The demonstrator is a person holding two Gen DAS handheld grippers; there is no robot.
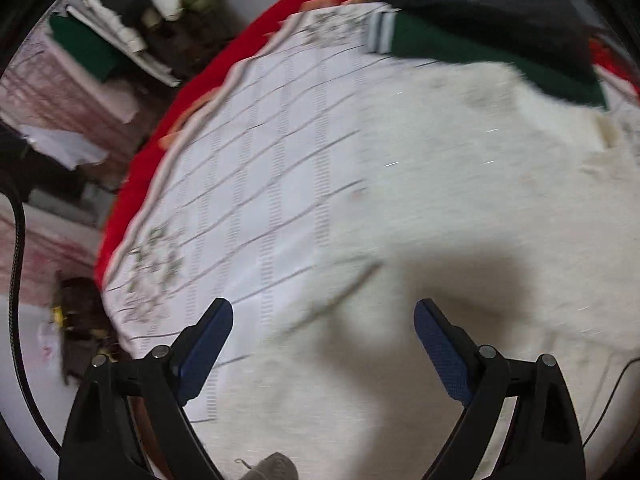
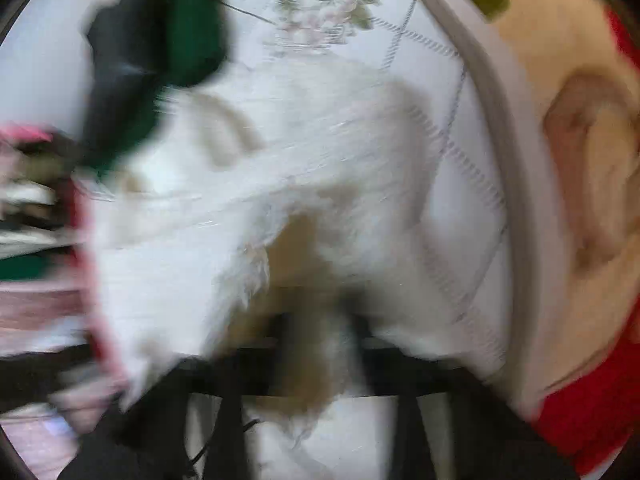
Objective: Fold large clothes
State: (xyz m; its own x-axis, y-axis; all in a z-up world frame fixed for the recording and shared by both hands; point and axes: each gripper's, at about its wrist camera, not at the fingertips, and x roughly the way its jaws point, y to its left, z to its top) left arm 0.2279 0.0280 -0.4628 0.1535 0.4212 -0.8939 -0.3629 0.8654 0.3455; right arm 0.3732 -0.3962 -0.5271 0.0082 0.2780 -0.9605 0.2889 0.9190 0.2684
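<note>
Two grippers over the bed sheet [image 1: 256, 184]: my left gripper [image 1: 323, 344] spread wide, empty; right gripper [image 2: 320, 332] clamped on the fluffy white garment [image 2: 280, 184], heavy blur.

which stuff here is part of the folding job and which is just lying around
Part of the job:
white fluffy garment spread on the bed sheet
left gripper, open above it
right gripper, shut on the white fluffy garment

Lying about:
green garment and black garment at the far side
heap of clothes beside the bed
red blanket along the edge
</note>
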